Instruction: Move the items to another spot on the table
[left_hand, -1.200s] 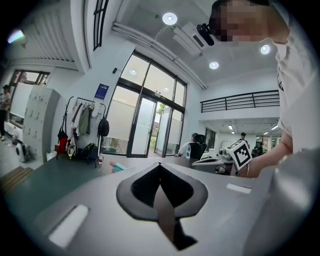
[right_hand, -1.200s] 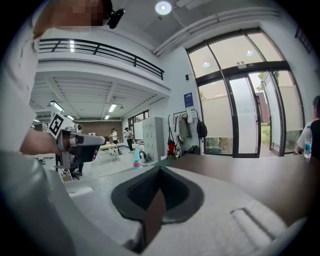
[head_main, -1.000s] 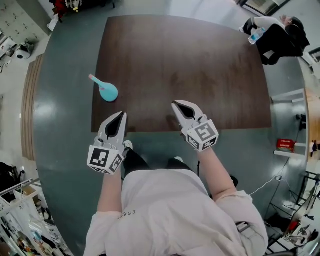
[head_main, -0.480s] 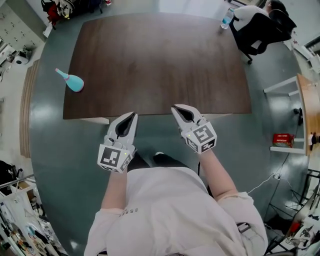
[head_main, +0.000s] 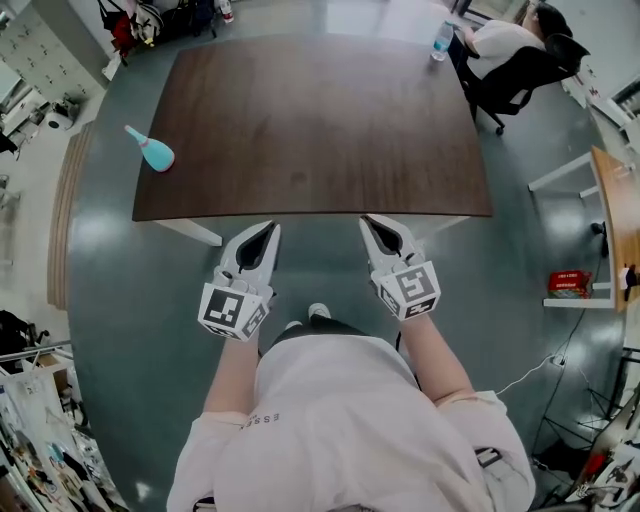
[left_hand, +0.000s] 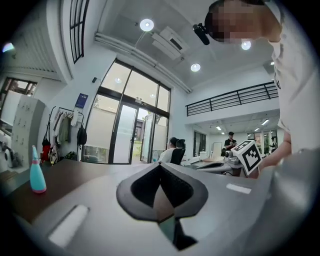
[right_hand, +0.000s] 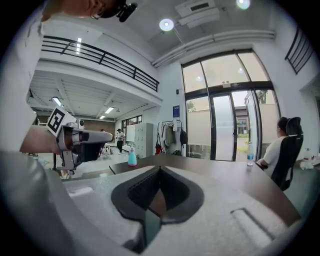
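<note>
A teal squeeze bottle with a pink tip (head_main: 152, 150) stands upright at the left edge of the dark brown table (head_main: 320, 120); it also shows in the left gripper view as the bottle (left_hand: 36, 177) and in the right gripper view as the bottle (right_hand: 132, 156). My left gripper (head_main: 262, 232) and right gripper (head_main: 378, 228) hover side by side just short of the table's near edge, above the floor. Both are shut with nothing between the jaws. They point about level toward the table. Neither is near the bottle.
A clear water bottle (head_main: 441, 40) stands at the table's far right corner, beside a seated person in a black chair (head_main: 510, 50). White shelving with a red box (head_main: 566, 284) stands to the right. Clutter lines the left wall.
Both grippers have drawn back from over the table's near edge to the floor side of it. They stay shut and empty. The bottle has not moved on the table.
</note>
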